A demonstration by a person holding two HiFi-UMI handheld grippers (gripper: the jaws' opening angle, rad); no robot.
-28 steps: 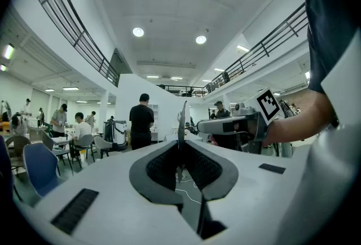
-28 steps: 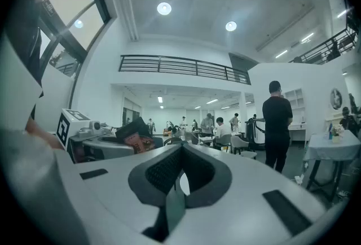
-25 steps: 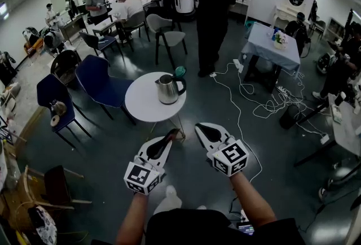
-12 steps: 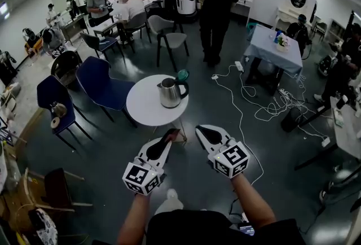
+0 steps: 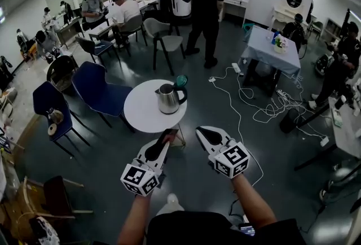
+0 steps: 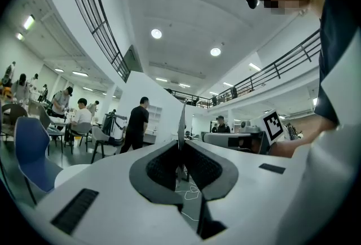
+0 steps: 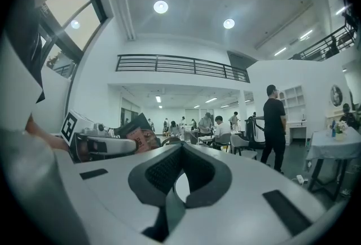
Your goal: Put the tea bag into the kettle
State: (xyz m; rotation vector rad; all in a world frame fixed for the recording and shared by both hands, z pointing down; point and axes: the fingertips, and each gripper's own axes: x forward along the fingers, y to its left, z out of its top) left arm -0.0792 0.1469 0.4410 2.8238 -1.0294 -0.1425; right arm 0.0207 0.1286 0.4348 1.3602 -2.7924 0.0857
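A steel kettle [image 5: 168, 98] with a black handle stands on a round white table [image 5: 141, 111] ahead of me in the head view. My left gripper [image 5: 167, 139] hovers just short of the table's near edge, shut on a reddish tea bag packet [image 5: 172, 133]. In the left gripper view that tea bag [image 6: 181, 119] shows edge-on as a thin sheet sticking up from the closed jaws of the left gripper [image 6: 181, 145]. The right gripper view shows the tea bag [image 7: 141, 135] off to its left. My right gripper [image 5: 199, 131] [image 7: 181, 147] is beside the left one, shut and empty.
A green object [image 5: 180, 80] sits behind the kettle. Blue chairs [image 5: 98, 88] stand left of the table, a grey chair [image 5: 161, 40] behind it. White cables [image 5: 254, 103] trail over the floor to the right. A person in black [image 5: 204, 7] stands beyond; a cloth-covered table [image 5: 271, 49] is far right.
The view has shifted slightly, with the table and kettle sitting a little lower and left. The person in black has walked leftward. Both grippers keep their pose and grip.
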